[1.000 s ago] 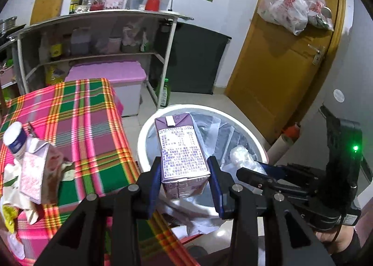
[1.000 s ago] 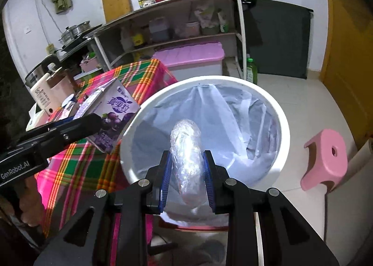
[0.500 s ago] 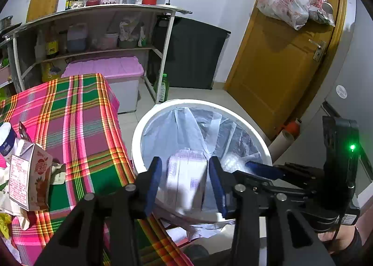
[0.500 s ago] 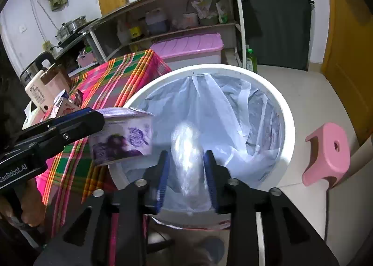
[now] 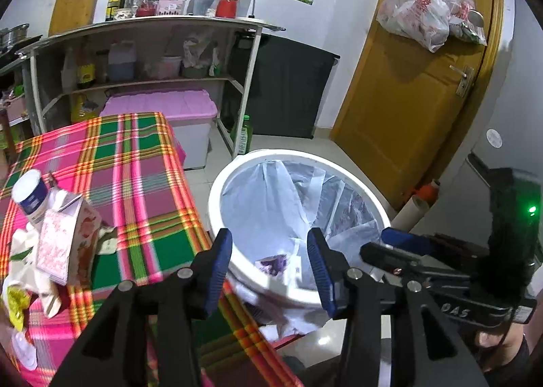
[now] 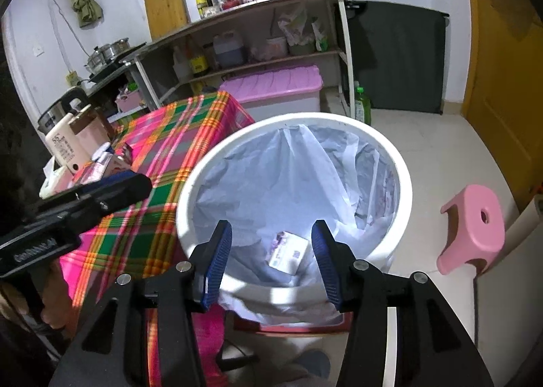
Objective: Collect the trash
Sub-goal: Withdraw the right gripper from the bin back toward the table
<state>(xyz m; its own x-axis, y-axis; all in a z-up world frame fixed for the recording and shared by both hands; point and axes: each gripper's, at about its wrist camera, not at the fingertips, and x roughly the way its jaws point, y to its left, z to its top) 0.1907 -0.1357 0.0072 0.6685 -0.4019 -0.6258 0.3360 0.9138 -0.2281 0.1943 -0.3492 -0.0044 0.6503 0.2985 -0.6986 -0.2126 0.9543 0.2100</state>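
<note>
Kitchen corner w/ shelves at 12; we see the plaid worktop (image 5: 135, 183) at 9 and the white lined bin (image 6: 400, 183) below both claws. Left claw (image 5: 269, 268) and right claw (image 6: 271, 263) have just been opening; both now spread wide, nothing between the pads. Purple carton (image 6: 288, 251) lies on the bin's bottom. More trash sits on the worktop at 8: pink carton (image 5: 64, 251), wrappers. Risk, we judge: swinging back to 8 could clip the bin rim or topple the upright carton.
</note>
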